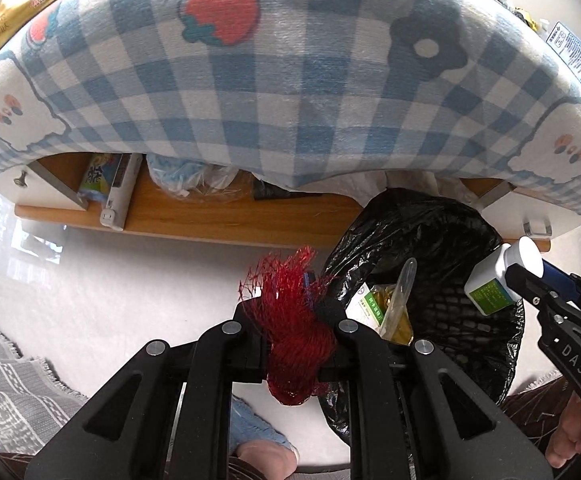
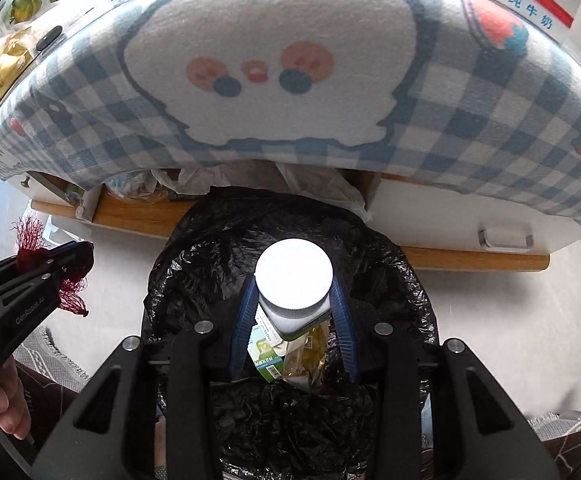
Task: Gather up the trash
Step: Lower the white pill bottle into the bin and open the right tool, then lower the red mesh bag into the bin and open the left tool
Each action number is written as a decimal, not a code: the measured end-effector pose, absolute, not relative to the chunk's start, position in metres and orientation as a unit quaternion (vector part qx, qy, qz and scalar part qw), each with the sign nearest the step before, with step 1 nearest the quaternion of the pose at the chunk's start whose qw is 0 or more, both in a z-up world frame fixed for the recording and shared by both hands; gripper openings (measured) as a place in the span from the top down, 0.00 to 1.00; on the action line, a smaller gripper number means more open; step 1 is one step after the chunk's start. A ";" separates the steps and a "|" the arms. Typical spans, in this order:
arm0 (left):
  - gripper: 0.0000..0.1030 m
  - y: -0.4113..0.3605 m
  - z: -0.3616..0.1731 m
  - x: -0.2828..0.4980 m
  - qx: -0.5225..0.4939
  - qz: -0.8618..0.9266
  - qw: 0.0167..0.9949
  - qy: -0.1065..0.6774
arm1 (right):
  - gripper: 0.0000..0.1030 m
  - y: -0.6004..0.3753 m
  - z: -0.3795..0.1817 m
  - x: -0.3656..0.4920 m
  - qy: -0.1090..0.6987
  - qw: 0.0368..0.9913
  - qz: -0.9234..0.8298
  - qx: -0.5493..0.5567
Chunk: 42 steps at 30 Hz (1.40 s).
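A soft, fuzzy blue-and-white checked cloth (image 1: 290,92) with strawberries hangs over the table. Under it runs a smooth wooden shelf (image 1: 218,216). On the floor sits a round bin with a crinkly, shiny black trash bag (image 2: 290,216), holding a green-and-white box (image 2: 266,356) and a yellow wrapper (image 2: 306,356). The right gripper (image 2: 294,300) squeezes a round white bottle (image 2: 293,280) with a ridged cap, right above the bag. The left gripper (image 1: 290,316) pinches a scratchy red net (image 1: 290,320), bunched up, just beside the bag's rim.
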<state>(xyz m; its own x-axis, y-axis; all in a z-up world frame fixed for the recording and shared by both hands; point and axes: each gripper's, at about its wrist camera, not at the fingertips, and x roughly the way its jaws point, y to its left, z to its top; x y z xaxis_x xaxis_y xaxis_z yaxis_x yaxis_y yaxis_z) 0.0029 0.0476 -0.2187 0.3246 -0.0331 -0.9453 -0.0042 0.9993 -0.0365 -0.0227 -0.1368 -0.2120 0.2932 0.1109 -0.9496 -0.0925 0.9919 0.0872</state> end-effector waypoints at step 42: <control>0.87 -0.010 -0.167 -0.025 -0.014 -0.028 0.829 0.558 | 0.08 -0.188 -0.148 -0.048 0.535 0.845 -0.010 0.008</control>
